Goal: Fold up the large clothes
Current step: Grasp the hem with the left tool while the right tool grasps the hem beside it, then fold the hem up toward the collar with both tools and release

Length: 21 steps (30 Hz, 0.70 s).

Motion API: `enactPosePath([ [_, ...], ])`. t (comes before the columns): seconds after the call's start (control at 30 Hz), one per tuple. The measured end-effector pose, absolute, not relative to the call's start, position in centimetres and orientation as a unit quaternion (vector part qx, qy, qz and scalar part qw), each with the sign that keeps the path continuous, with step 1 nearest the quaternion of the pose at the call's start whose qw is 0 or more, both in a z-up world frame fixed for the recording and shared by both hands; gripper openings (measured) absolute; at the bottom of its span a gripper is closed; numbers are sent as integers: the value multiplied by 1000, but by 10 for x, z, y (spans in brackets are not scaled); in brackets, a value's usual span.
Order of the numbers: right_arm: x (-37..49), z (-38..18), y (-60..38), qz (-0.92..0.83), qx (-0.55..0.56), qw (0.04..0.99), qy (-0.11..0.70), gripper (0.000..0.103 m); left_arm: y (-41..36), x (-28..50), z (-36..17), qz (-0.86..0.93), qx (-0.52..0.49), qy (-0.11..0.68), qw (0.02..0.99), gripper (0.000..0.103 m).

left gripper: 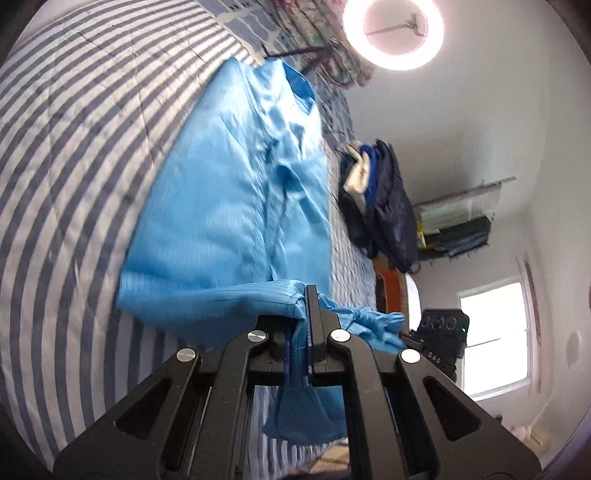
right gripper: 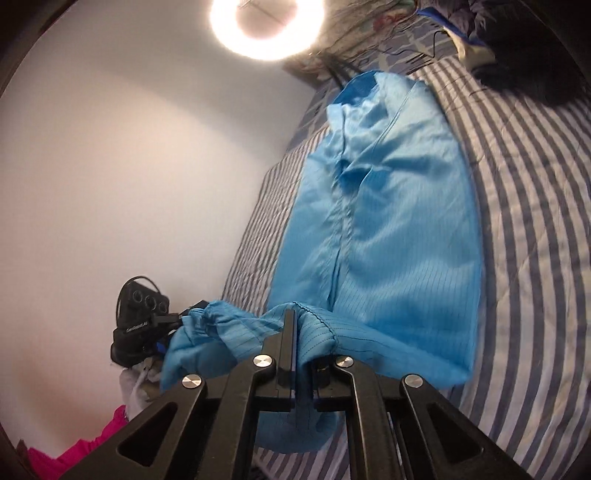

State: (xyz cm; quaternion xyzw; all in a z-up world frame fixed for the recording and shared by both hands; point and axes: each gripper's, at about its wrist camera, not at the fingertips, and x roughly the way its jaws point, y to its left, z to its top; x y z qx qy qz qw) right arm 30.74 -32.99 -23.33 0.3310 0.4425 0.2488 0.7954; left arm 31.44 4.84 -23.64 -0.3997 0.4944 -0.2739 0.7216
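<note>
A large light-blue garment lies lengthwise on the striped bed cover, collar end far away. My left gripper is shut on the garment's near hem, and cloth hangs down between and below its fingers. In the right wrist view the same blue garment stretches away over the striped cover. My right gripper is shut on the near hem too, with a fold bunched around its fingers. Each view shows the other gripper's black camera block beside the lifted hem. The hem is raised off the bed between both grippers.
A pile of dark blue and white clothes lies on the bed beyond the garment. A ring light glows above. A shelf and a window are on the walls. Pink cloth lies low at the left.
</note>
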Motion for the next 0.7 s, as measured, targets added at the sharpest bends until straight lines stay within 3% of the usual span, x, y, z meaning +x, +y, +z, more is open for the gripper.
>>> enactPosePath([
  [0.33,381,-272,-339,189,341,790,473,3,40,396,-288,-225,-413,523,711,3],
  [0.6,401,-302,-346,165,341,779,499,3,37,414,-315,-212,-399,547,705,3],
  [0.7,404,-306,-346,168,344,776,502,7,39,417,-318,-208,-399,561,695,4],
])
